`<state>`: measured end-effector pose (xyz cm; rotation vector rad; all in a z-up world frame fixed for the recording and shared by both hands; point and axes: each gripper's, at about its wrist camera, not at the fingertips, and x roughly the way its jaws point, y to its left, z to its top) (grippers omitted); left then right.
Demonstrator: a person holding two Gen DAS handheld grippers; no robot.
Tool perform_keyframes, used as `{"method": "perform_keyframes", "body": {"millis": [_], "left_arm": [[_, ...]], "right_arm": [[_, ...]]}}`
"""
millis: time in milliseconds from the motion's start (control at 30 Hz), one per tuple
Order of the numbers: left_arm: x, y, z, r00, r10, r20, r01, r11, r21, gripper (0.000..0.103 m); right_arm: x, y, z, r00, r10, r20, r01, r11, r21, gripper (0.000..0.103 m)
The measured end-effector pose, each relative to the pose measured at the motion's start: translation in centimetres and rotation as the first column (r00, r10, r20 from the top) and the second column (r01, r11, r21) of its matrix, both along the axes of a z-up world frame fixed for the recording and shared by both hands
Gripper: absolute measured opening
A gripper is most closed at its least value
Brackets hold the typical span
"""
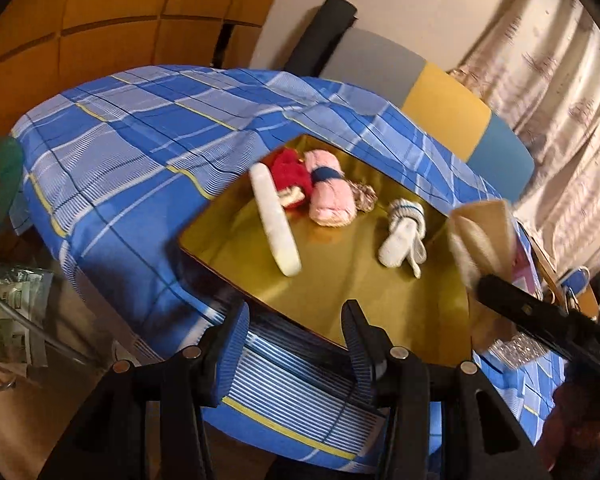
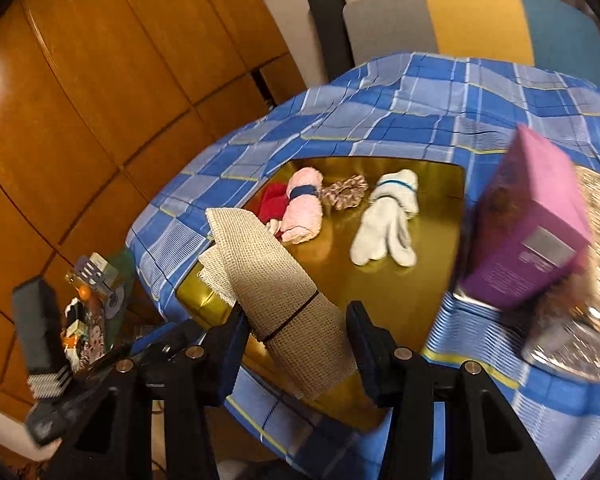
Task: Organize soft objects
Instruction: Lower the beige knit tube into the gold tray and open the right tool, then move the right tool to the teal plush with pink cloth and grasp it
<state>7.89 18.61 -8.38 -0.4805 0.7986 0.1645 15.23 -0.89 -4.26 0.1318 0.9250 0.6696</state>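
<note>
Blue-padded fingers of the left tool (image 1: 296, 344) stand apart in the near foreground of the left wrist view, with nothing between them, above the near edge of a gold tray (image 1: 340, 292). This tray sits on a bench draped in a blue plaid cloth (image 1: 120, 160). On it, from left to right, lie a long white roll (image 1: 274, 220), a red knitted item (image 1: 290, 174), a pink rolled towel (image 1: 330, 190) bound with a dark blue band, a brown patterned scrunchie (image 1: 364, 196) just behind the towel, and a white glove (image 1: 404, 236) set apart to the right. At the right edge, blurred, the right tool (image 1: 500, 292) carries a beige mesh roll (image 1: 480, 236) over the tray's right side. A grey, yellow and teal panel (image 1: 444, 108) and a pale curtain (image 1: 560, 80) stand at the far right.

From the right wrist view, the right tool (image 2: 300, 348) is clamped on the beige mesh roll (image 2: 276, 292), which runs up and left between its fingers and is ringed by a thin black band. Beyond it the gold tray (image 2: 400, 288) holds the red knitted item (image 2: 272, 200), the pink rolled towel (image 2: 304, 208), the brown patterned scrunchie (image 2: 346, 190) and the white glove (image 2: 388, 224). A purple box (image 2: 528, 224), blurred, stands on the blue plaid cloth (image 2: 420, 96) to the right. Wooden cabinet doors (image 2: 100, 100) fill the far left.
</note>
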Motion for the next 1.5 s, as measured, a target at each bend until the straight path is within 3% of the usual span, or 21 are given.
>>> {"method": "perform_keyframes", "body": {"millis": [300,567,767,1233,1367,1500], "left_arm": [[0.3,1.1,-0.5,1.0,0.021,-0.015,-0.021,1.0,-0.017,0.048],[0.2,2.4,-0.5,0.998,0.067,-0.017,-0.068,0.997,-0.029,0.048],[0.1,2.6,-0.4,0.997,0.074,-0.006,-0.074,0.997,-0.035,0.048],[0.4,0.7,-0.5,1.0,-0.012,0.005,0.012,0.999,-0.04,0.049],[0.5,-0.4,-0.5,0.997,-0.068,0.019,0.069,0.997,-0.044,0.049],[0.5,-2.2,-0.4,0.99,-0.137,0.043,0.138,0.99,-0.03,0.049]], "right_arm": [[5.1,6.2,-4.5,0.984,-0.05,-0.172,0.04,0.997,-0.061,0.05],[7.4,8.1,-7.0,0.974,-0.108,-0.202,0.088,0.991,-0.101,0.058],[6.8,7.2,-6.8,0.968,-0.109,-0.225,0.102,0.994,-0.044,0.067],[0.9,3.6,-0.9,0.998,-0.053,-0.026,0.052,0.999,-0.015,0.07],[-1.6,2.2,1.2,0.996,-0.033,0.084,0.036,0.999,-0.037,0.07],[-4.4,-1.1,3.7,0.969,-0.064,0.237,0.079,0.995,-0.053,0.072]]}}
